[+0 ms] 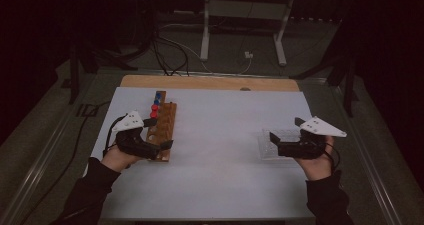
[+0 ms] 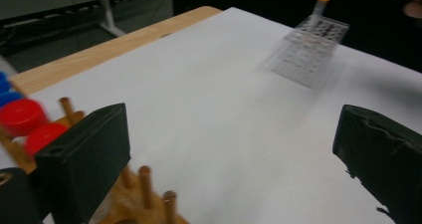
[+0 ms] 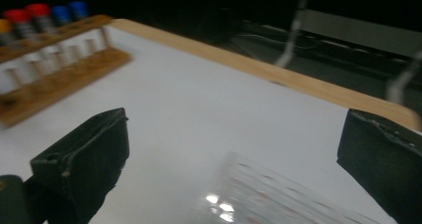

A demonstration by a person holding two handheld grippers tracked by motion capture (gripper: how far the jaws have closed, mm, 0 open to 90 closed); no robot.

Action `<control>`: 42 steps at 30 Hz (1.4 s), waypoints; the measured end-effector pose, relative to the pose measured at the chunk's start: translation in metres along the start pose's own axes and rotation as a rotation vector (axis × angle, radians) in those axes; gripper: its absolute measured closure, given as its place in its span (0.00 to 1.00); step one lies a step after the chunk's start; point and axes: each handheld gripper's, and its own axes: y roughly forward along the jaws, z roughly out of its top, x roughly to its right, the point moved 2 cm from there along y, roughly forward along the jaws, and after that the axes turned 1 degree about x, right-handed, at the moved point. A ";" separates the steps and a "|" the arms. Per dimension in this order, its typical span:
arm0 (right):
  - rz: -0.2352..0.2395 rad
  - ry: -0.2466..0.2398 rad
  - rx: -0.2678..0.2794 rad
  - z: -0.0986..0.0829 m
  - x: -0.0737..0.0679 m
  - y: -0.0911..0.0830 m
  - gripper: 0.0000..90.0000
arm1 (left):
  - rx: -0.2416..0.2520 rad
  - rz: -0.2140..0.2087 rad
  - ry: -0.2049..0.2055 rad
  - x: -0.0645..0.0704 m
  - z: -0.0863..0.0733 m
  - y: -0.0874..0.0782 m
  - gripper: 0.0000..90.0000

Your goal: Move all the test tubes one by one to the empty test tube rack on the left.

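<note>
While both grippers, left and right, gape empty, the right could nudge the clear rack at mid-right off the desk.

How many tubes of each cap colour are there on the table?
Red-capped tubes: 2
Blue-capped tubes: 2
Orange-capped tube: 1, standing in the clear rack
Total: 5 tubes. The red and blue ones stand in the wooden rack.

hand-held gripper: jaws wide apart | clear rack beneath | wooden rack far left
</note>
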 end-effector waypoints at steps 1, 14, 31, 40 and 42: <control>-0.017 0.007 0.000 -0.001 0.005 -0.001 0.00 | -0.001 -0.001 -0.002 0.001 0.000 0.001 0.03; -0.175 0.073 -0.091 -0.032 0.059 0.005 0.04 | 0.020 -0.046 0.009 0.007 0.001 0.001 0.03; -0.230 0.159 -0.200 -0.062 0.086 0.023 0.50 | 0.005 -0.039 0.013 0.008 0.001 0.002 0.03; -0.261 0.169 -0.208 -0.065 0.090 0.025 0.78 | 0.004 -0.038 0.006 0.007 0.000 0.003 0.03; -0.253 0.162 -0.208 -0.064 0.090 0.025 0.81 | 0.005 -0.033 0.006 0.007 0.001 0.003 0.03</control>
